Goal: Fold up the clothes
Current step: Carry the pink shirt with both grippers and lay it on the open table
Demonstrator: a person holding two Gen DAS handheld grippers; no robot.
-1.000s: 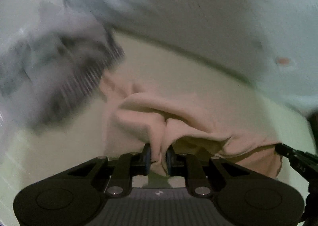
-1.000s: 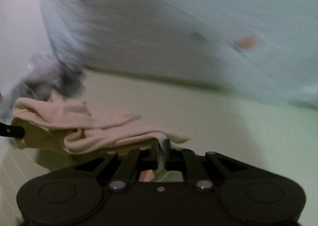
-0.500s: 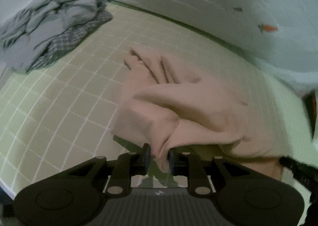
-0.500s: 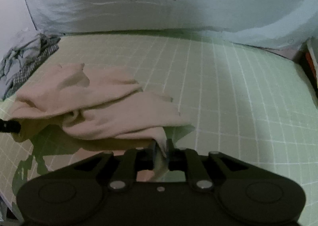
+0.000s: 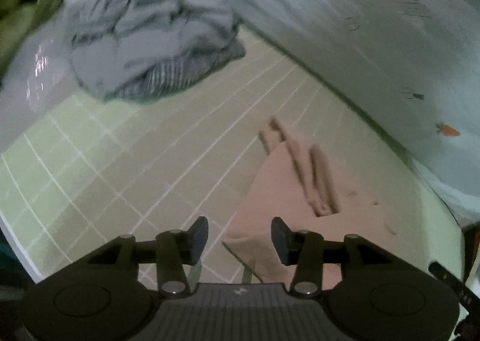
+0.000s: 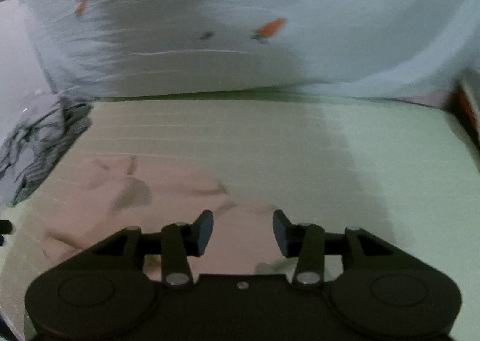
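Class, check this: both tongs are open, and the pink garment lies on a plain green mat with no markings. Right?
Not quite. The mat is not plain: the left wrist view shows white grid lines across it. Both tongs, left and right, are open, and the pink garment lies on it.

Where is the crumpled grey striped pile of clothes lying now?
The crumpled grey striped pile of clothes lies at the far left of the green grid mat, beside the pale carrot-print bedding, apart from the flat pink garment.

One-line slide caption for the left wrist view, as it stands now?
Left gripper open above the pink garment lying on the green grid mat, grey clothes pile beyond.
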